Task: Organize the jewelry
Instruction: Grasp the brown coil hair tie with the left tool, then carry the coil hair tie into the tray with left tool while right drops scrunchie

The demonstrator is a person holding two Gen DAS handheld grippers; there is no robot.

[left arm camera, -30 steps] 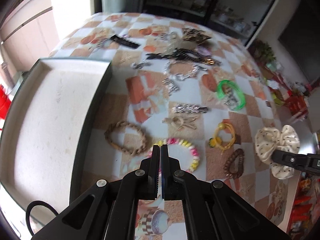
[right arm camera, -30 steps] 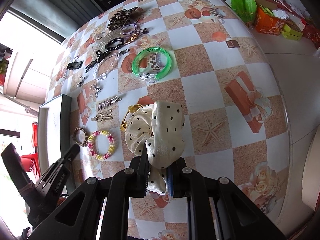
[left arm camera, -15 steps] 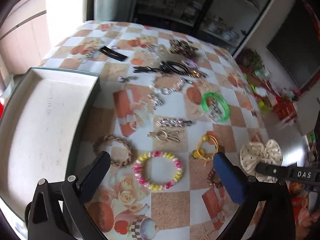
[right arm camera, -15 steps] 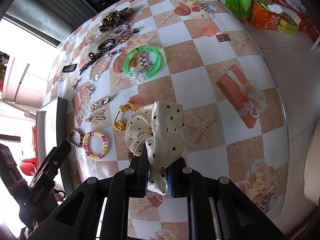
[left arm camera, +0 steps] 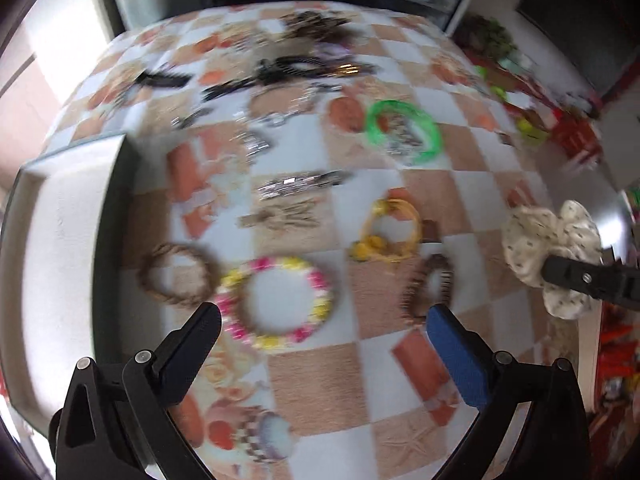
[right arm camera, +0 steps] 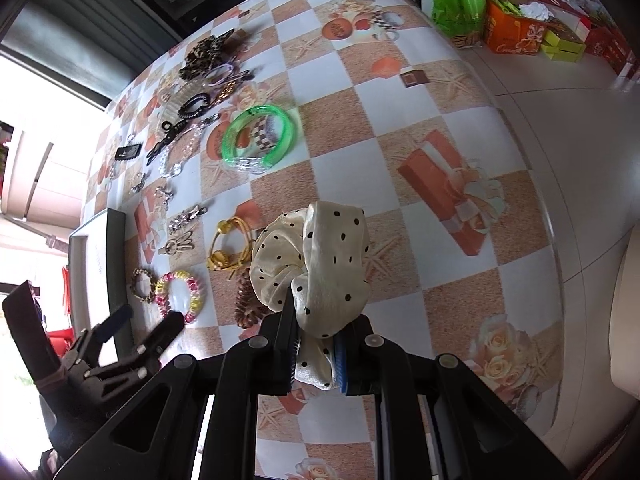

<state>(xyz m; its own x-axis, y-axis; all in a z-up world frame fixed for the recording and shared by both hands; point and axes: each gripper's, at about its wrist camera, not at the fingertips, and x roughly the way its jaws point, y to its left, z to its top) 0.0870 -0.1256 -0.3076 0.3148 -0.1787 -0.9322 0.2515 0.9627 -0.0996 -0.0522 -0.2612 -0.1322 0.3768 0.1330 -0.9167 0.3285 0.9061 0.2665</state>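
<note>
Left gripper fingers, together a second ago, now spread wide over beaded bracelet (pickup likely next); right gripper stays clamped on polka-dot scrunchie.

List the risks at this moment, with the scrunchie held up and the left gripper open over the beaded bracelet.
1. The right gripper pinches only a fold of the polka-dot scrunchie; the loose fabric could slip out before reaching the tray.
2. The open left gripper straddles the pink and yellow beaded bracelet, with the braided brown bracelet right beside it; closing could catch or push both.
3. The left view is motion-blurred, so aim may be off.
</note>
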